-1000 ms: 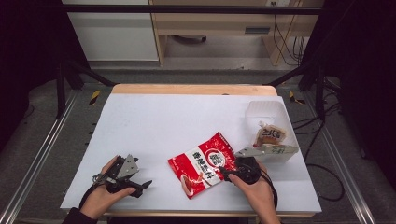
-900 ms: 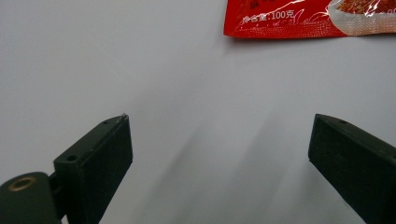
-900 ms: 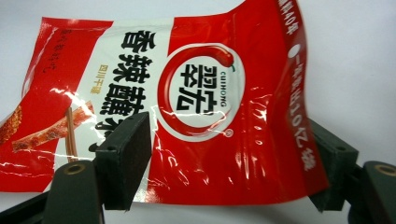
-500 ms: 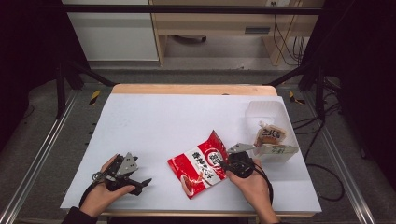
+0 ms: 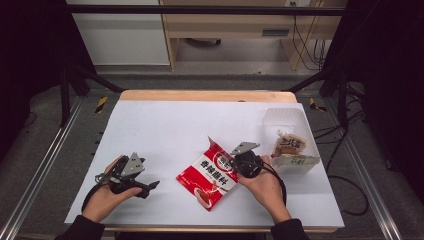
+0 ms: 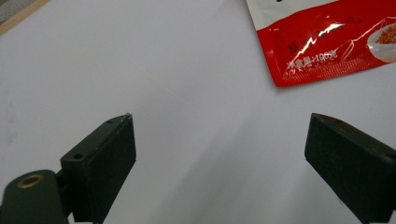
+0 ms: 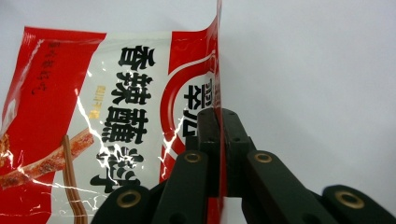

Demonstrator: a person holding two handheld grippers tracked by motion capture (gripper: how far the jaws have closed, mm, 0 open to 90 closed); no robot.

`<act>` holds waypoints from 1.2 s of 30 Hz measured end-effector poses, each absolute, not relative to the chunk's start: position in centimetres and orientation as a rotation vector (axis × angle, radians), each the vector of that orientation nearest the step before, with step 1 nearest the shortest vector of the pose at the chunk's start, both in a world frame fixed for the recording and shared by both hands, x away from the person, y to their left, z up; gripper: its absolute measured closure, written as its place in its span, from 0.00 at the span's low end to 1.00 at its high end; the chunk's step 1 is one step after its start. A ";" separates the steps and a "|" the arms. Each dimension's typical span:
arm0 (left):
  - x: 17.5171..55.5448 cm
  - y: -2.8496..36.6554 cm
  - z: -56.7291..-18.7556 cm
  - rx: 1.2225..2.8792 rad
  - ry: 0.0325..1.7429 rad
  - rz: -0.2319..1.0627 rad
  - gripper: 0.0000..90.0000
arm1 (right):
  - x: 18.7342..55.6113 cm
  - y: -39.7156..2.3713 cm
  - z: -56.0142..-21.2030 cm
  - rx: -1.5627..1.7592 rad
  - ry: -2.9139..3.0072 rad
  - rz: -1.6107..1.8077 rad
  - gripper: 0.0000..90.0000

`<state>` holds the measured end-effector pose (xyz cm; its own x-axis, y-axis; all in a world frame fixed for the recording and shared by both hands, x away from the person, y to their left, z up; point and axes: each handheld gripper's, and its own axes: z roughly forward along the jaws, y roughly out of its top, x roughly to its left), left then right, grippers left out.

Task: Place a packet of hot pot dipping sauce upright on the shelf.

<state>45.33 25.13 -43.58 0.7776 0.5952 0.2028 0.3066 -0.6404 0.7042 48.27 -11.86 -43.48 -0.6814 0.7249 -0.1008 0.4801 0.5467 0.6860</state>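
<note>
Since the earlier frame, my right gripper's jaws have just been closing on the far right edge of the glossy red-and-white foil snack packet [image 5: 212,173], and that edge has lifted off the white table [image 5: 165,125] while the near end lies flat.

Going left to right: my left gripper [image 5: 150,186] hovers near the table's near left corner, jaws wide apart with nothing between them. The packet sits centre-near. My right gripper [image 5: 231,163] is clamped on its sealed edge, the film standing upright between the pads. Further right stands a clear plastic tub [image 5: 289,120] with another wrapped snack [image 5: 289,146] inside.

I judge the packet light, floppy and slick; the flat seam is the safest hold, since the filled middle would crumple and slip.
</note>
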 end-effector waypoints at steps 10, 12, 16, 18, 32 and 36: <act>47.1 24.2 -41.7 2.305 0.640 0.557 0.10 | 49.6 -10.2 -40.7 0.831 2.460 0.923 1.00; 47.4 23.9 -41.4 2.316 0.627 0.562 0.10 | 49.8 -9.8 -40.2 0.801 2.467 0.930 1.00; 47.8 23.3 -40.7 2.326 0.611 0.571 0.11 | 49.9 -9.1 -39.2 0.750 2.475 0.948 1.00; 48.1 23.1 -40.4 2.329 0.603 0.575 0.11 | 49.9 -8.8 -38.7 0.730 2.476 0.956 1.00; 49.2 22.5 -38.1 2.312 0.561 0.568 0.14 | 49.3 -7.1 -35.7 0.586 2.491 0.992 1.00; 49.5 22.4 -37.6 2.294 0.558 0.573 0.17 | 49.2 -6.4 -35.1 0.540 2.494 0.995 1.00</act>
